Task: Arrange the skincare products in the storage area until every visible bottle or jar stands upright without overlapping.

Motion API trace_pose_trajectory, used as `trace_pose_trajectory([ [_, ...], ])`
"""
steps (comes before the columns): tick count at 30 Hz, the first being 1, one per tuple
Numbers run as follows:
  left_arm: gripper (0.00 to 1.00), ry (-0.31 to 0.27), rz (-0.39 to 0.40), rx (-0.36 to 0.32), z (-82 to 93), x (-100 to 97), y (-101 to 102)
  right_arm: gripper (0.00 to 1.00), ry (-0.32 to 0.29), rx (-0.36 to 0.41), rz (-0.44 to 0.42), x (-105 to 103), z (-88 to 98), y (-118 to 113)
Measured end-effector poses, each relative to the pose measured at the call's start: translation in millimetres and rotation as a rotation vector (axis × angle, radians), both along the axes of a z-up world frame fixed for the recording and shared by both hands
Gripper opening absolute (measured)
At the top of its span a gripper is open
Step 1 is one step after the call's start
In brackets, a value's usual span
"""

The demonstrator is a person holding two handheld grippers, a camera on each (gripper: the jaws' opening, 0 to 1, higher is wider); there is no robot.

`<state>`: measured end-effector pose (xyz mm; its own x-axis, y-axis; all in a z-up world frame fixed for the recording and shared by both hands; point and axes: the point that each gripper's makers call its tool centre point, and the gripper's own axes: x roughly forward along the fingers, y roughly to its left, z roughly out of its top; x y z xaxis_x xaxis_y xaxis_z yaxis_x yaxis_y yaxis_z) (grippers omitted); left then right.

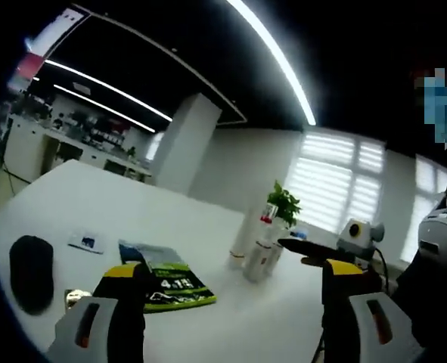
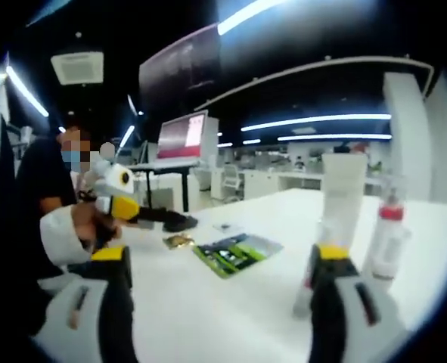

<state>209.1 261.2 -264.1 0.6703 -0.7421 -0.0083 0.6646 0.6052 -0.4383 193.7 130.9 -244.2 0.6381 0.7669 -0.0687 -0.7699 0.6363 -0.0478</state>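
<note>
A tall white tube (image 1: pixel 246 236) stands upright on the white table (image 1: pixel 72 197), with a red-capped bottle (image 1: pixel 259 255) and a smaller bottle (image 1: pixel 274 255) upright close beside it. My left gripper (image 1: pixel 234 286) is open, short of them, with nothing between its jaws. My right gripper (image 1: pixel 308 252) reaches in from the right near the bottles. In the right gripper view the white tube (image 2: pixel 343 198) and red-capped bottle (image 2: pixel 386 240) stand at the right. My right gripper (image 2: pixel 225 266) is open and holds nothing. A small bottle (image 2: pixel 305 293) is partly hidden behind its right jaw.
A flat green packet (image 1: pixel 170 281) lies mid-table, also the green packet (image 2: pixel 238 253). Left of it are a small card (image 1: pixel 85 242), a gold item (image 1: pixel 75 297) and a black rounded object (image 1: pixel 31 272). A potted plant (image 1: pixel 284 203) stands behind the bottles. A person's hand holds the left gripper (image 2: pixel 136 209).
</note>
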Motion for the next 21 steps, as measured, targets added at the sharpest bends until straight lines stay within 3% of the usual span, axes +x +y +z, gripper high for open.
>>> trace_pose_trajectory([
  [14,0.99,0.053,0.002,0.194,-28.5,27.0,9.0,0.9,0.112,-0.015,0.029,22.7,-29.4,21.9],
  [21,0.92,0.085,0.008,0.21,-38.2,40.9,18.9,0.87,0.176,-0.004,0.045,32.0,-46.4,41.3],
])
